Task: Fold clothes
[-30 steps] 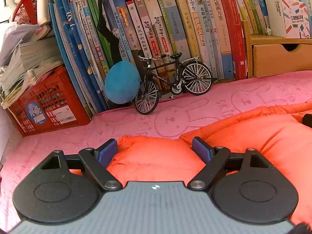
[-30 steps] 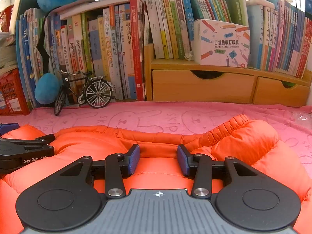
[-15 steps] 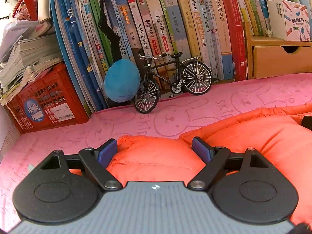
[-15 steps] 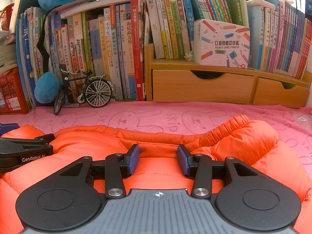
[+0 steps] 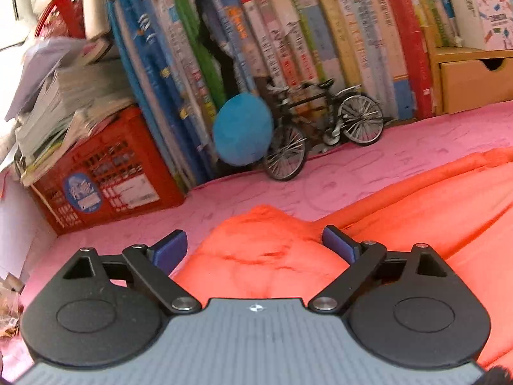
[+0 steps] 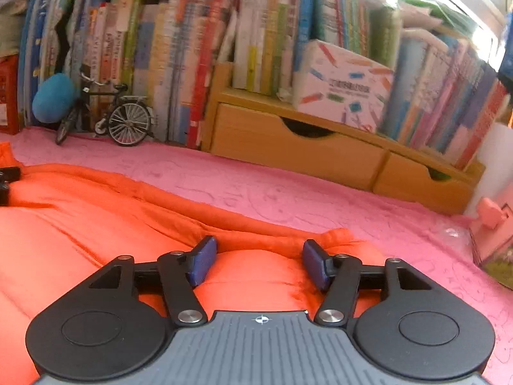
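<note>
Two tongs are over an orange padded jacket (image 5: 400, 211) spread on the pink surface (image 6: 288, 189). The left tongs (image 5: 255, 245) stand wide open, straddling a puffed corner of the jacket (pads apart from the fabric sides). The right tongs (image 6: 256, 258) are likewise open over a bulge near the jacket's edge. A toy bicycle (image 5: 323, 128) stands by the books (image 5: 288, 41) behind.

The left gripper (image 5: 255, 248) hangs wide open over a puffy orange jacket (image 5: 400, 224) — pink cloth (image 5: 433, 131) beneath, toy bicycle (image 5: 323, 128) beyond.
</note>
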Available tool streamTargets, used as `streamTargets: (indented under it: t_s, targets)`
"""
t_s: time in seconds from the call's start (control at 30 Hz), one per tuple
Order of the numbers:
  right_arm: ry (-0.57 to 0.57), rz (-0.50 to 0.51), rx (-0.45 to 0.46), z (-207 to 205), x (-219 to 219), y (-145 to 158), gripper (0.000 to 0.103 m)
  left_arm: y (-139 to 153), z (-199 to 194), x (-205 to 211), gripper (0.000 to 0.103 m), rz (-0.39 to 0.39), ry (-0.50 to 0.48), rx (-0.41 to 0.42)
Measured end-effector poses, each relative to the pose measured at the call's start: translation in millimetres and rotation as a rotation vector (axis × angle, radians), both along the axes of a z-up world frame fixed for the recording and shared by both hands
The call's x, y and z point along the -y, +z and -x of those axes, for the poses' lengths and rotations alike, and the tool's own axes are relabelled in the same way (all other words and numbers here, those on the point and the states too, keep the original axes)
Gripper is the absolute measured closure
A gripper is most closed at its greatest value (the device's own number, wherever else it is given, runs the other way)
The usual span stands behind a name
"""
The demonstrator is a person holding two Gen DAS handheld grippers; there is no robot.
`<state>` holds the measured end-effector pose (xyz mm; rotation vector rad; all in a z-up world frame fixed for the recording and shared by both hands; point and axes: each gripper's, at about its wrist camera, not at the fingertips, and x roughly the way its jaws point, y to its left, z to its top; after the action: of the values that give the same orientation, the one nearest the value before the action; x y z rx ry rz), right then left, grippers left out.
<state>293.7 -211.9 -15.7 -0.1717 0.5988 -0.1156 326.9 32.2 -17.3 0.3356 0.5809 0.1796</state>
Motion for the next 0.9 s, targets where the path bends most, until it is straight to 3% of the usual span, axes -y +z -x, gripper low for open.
streamTargets:
  t_s: [0.1, 0.2, 0.27, 0.3, 0.33, 0.37, 0.43, 0.5, 0.57, 0.6, 0.7, 0.77, 0.9]
  targets:
    - [-0.005, -0.013, -0.015, 4.3, 15.9, -1.0, 0.044, -3.2, 1.6, -7.6, 0.009, -0.032, -0.011, 0.000]
    - [-0.041, -0.005, -0.026, 8.2, 30.8, -3.3, 0.044, -4.6, 2.2, -19.6, 0.003, -0.013, -0.023, -0.013]
    - [-0.076, -0.010, -0.036, 10.9, 42.2, -4.5, 0.035, -4.0, 5.3, -25.5, 0.003, 0.007, -0.030, -0.016]
    - [-0.096, -0.013, -0.041, 12.3, 48.0, -5.1, 0.033, -2.1, 9.7, -26.6, 0.005, 0.023, -0.034, -0.002]
    - [-0.142, -0.016, -0.045, 13.6, 54.7, -5.5, 0.030, 2.0, 17.8, -25.7, 0.016, 0.041, -0.054, 0.033]
    - [-0.150, -0.037, -0.037, 15.8, 57.8, -1.9, 0.035, 7.5, 28.7, -23.9, 0.027, 0.061, -0.086, 0.078]
    - [-0.145, -0.054, 0.030, 28.0, 52.8, 9.0, 0.054, 18.7, 49.7, -9.5, 0.030, 0.075, -0.131, 0.156]
    - [-0.110, -0.073, 0.139, 45.6, 35.2, 22.3, 0.054, 33.2, 67.5, 12.9, 0.030, 0.093, -0.191, 0.200]
    - [0.006, -0.147, 0.177, 54.9, 13.4, 34.0, 0.055, 41.6, 77.3, 39.3, 0.028, 0.106, -0.258, 0.199]
    - [0.062, -0.178, 0.192, 59.1, 2.3, 39.0, 0.055, 41.1, 79.5, 52.0, 0.028, 0.090, -0.281, 0.197]
    - [0.170, -0.110, 0.154, 59.3, -39.0, 28.3, 0.055, 20.5, 73.8, 84.8, 0.028, -0.011, -0.295, 0.148]
    - [0.177, -0.045, 0.093, 53.1, -51.1, 4.2, 0.056, -0.4, 56.5, 86.9, 0.026, -0.047, -0.270, 0.054]
    - [0.170, 0.026, 0.052, 50.5, -46.5, -17.0, 0.056, -13.7, 42.1, 85.6, 0.020, -0.150, -0.263, 0.018]
